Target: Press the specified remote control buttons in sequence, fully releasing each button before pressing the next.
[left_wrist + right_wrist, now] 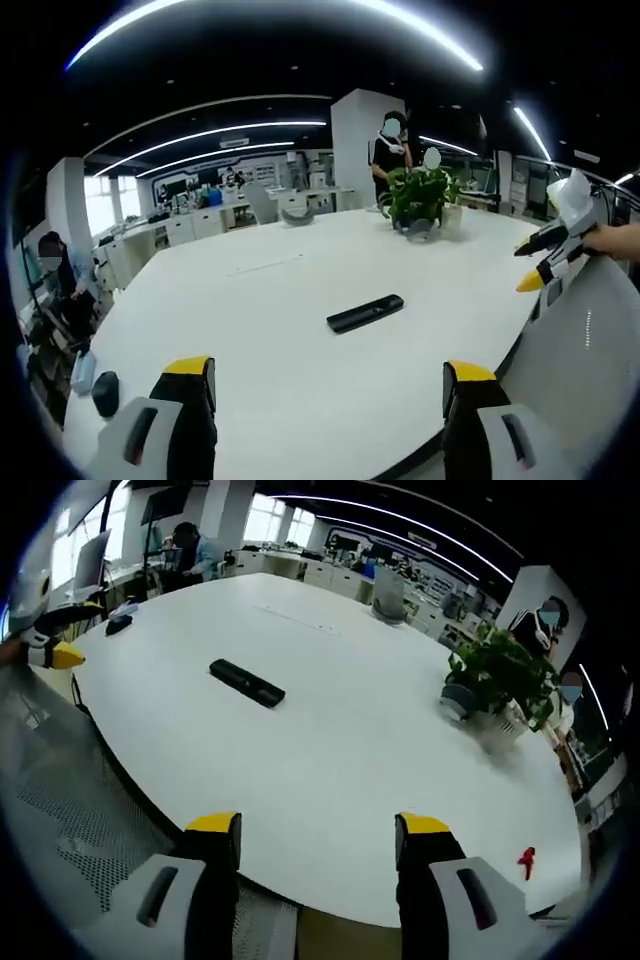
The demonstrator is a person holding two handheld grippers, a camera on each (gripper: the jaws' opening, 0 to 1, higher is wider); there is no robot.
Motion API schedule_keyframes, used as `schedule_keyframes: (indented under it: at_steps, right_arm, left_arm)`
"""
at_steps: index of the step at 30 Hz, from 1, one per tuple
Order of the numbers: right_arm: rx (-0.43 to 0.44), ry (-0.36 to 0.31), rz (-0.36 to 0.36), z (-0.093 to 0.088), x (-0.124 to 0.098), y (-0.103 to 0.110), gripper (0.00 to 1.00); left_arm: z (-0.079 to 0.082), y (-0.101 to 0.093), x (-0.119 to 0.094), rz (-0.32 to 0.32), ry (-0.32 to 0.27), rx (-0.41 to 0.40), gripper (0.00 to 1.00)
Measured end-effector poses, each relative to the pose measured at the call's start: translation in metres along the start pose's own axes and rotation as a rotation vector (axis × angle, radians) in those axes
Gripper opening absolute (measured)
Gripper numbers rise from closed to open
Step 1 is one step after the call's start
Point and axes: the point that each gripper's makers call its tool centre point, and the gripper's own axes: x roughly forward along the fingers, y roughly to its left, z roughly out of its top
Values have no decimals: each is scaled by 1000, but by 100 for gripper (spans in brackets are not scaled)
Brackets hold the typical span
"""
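Grippers, left (330, 385) and right (318, 840), hover wide open, empty, near a remote control (365, 313) on a white office table (300, 400).

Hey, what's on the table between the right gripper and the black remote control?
Nothing: in the right gripper view, only bare white tabletop stretches from the open right gripper to the slim black remote control.

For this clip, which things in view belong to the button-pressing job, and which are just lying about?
Job:
black remote control, lying flat on the white table
left gripper, open
right gripper, open

Lying about:
potted plant
small red object near the table edge
dark object at the table's far-left edge
mesh chair back
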Motion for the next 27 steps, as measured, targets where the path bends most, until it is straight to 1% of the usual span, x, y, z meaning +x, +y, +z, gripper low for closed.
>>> schedule_keyframes:
  at_steps: [3, 5, 7, 11, 12, 13, 14, 16, 18, 19, 21, 24, 25, 27]
  right_arm:
    - [57, -36, -21, 3, 0, -4, 65]
    - [91, -71, -35, 9, -4, -11, 65]
    - [112, -91, -38, 8, -4, -13, 65]
    - [112, -99, -38, 8, -4, -13, 65]
    - [109, -96, -44, 9, -3, -14, 66]
    - [99, -104, -61, 11, -4, -17, 68]
    - [99, -120, -62, 14, -3, -18, 69]
    - [125, -153, -51, 18, -5, -18, 70]
    - [158, -199, -55, 23, -9, -19, 71]
    - [186, -234, -48, 29, -10, -19, 72]
    - [225, -276, -41, 35, -12, -20, 76]
    - [247, -295, -19, 38, -13, -16, 80]
    - [252, -300, -7, 40, -13, -15, 80]
    - [280, -297, 33, 41, -11, -12, 76]
  left_arm:
    - [-1, -2, 1, -8, 6, 13, 98]
    - [-1, -2, 2, -14, 6, 12, 98]
    - [-2, -4, 3, -24, 14, 14, 98]
    - [-2, -5, 5, -27, 16, 23, 98]
    - [-1, -5, 5, -25, 12, 21, 98]
    - [0, -3, 4, -17, 6, 14, 98]
    - [0, -2, 4, -12, 5, 7, 98]
    - [0, -2, 4, -11, 4, -4, 98]
    - [1, -3, 4, -14, 6, 11, 98]
    - [1, -3, 4, -14, 6, 16, 98]
    - [2, -3, 5, -15, 5, 19, 98]
    - [3, 0, 4, 3, -1, 10, 98]
    - [3, 0, 4, 6, -1, 8, 98]
    - [3, 2, 3, 15, -4, 6, 98]
